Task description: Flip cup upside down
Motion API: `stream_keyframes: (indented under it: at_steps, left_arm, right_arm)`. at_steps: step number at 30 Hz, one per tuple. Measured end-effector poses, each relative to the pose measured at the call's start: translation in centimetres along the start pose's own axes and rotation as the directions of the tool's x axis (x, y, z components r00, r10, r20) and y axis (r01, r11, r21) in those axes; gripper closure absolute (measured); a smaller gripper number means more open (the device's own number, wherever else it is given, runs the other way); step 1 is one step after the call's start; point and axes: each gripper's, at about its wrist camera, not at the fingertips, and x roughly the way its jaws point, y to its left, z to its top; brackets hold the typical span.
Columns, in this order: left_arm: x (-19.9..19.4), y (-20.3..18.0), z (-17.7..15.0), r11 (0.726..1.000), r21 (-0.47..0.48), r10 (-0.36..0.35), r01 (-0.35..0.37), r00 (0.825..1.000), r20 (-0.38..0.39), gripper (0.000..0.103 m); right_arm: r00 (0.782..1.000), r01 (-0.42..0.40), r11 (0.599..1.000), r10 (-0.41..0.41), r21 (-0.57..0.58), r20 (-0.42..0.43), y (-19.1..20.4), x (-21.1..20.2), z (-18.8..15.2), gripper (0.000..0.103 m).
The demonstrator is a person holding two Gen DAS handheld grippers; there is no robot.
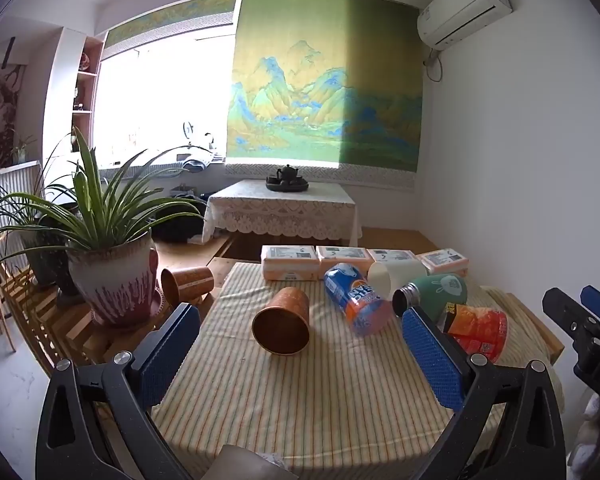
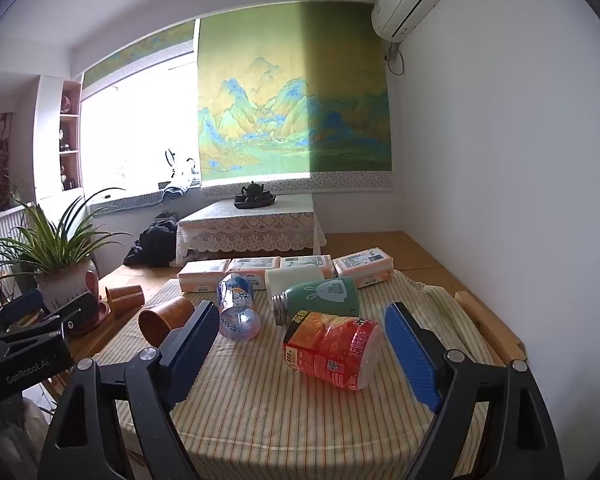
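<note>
A brown cup [image 1: 282, 322] lies on its side on the striped tablecloth [image 1: 300, 400], its mouth towards me; it also shows in the right wrist view [image 2: 164, 318]. My left gripper [image 1: 300, 356] is open and empty, just short of the cup, which lies between the lines of its fingers. My right gripper [image 2: 300, 352] is open and empty, facing a red instant-noodle cup [image 2: 332, 352] lying on its side. A second brown cup [image 1: 186, 283] lies on the wooden side by the plant pot.
A blue bottle [image 1: 356, 300], a white cup [image 1: 396, 276] and a green flask [image 1: 432, 292] lie on their sides on the cloth. Tissue packs [image 1: 290, 262] line the far edge. A potted plant [image 1: 112, 276] stands at the left. A wall is at the right.
</note>
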Motion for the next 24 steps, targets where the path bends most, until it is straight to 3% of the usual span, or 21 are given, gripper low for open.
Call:
stream_keyframes:
  at_steps: [3, 24]
  left_arm:
    - [0.0, 0.3, 0.2, 1.0, 0.001, 0.011, -0.011, 1.0, 0.007, 0.001]
    - [-0.6, -0.1, 0.0, 0.999, 0.038, 0.026, -0.026, 1.0, 0.007, 0.001]
  right_arm:
    - [1.0, -0.012, 0.999, 0.013, 0.036, -0.014, -0.3, 0.1, 0.1, 0.021]
    - [1.0, -0.005, 1.0, 0.005, 0.009, 0.01, -0.4, 0.1, 0.6, 0.021]
